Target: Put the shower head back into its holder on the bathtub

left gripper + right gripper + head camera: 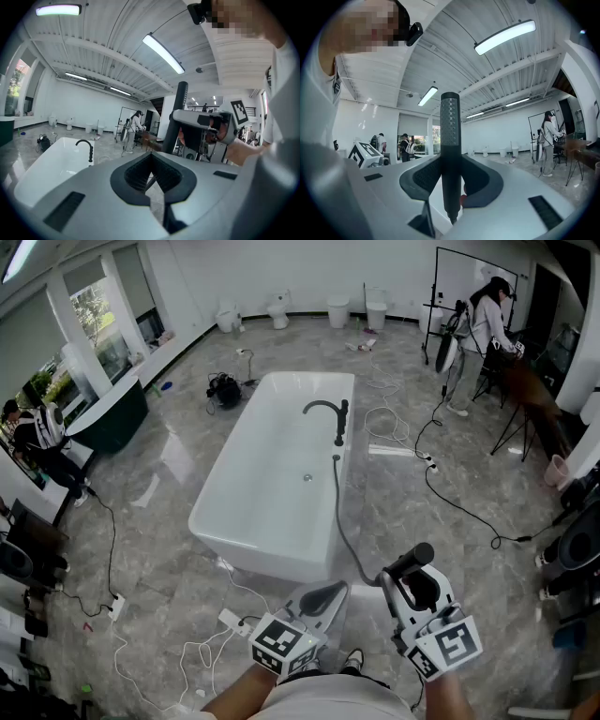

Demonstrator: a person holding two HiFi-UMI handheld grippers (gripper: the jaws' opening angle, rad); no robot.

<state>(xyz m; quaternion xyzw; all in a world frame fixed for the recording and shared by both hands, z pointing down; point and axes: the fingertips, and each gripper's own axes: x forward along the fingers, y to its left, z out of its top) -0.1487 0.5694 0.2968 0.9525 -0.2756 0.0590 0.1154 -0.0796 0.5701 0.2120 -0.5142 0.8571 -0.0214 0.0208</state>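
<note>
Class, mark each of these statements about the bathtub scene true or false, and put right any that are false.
1. The right gripper is closed on the black shower head. True.
2. The left gripper has its jaws wide apart. False: they are shut, with nothing between them.
3. The shower head already sits in its holder. False: it is in the right gripper, away from the bathtub.
4. A dark hose runs from the bathtub's rim towards the shower head. True.
5. The faucet on the bathtub is white. False: it is black.
</note>
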